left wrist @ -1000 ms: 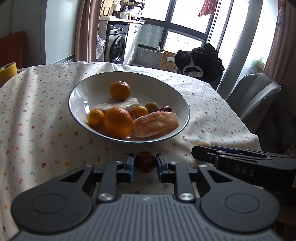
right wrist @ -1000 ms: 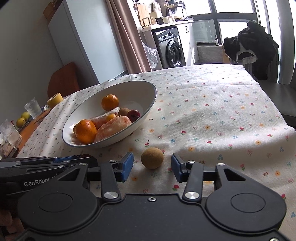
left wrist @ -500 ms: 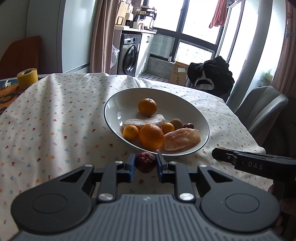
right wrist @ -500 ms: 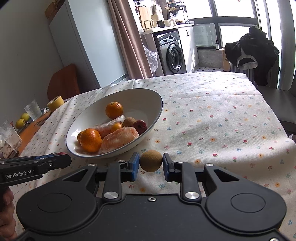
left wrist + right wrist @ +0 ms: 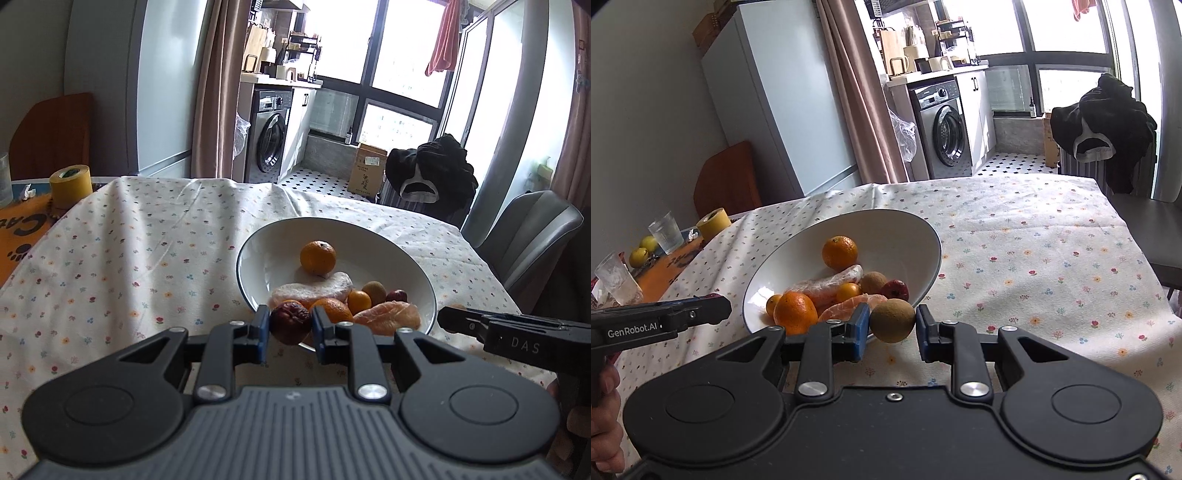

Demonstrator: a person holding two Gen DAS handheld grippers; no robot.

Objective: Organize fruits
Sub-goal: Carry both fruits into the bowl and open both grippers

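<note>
Bowl point(image 5: 929, 236) at 12 o'clock: I count four oranges, two pomelo segments. My left gripper point(image 5: 290, 326) clenches one red date point(image 5: 290, 322); my right gripper point(image 5: 892, 323) clenches one kiwi point(image 5: 892, 320).

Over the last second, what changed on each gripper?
The right gripper, open around the kiwi a second ago, shut on it and lifted it off the cloth toward the bowl. The left gripper, already shut on the date, raised it to the bowl's near rim. The fruit in the bowl stayed put.
</note>
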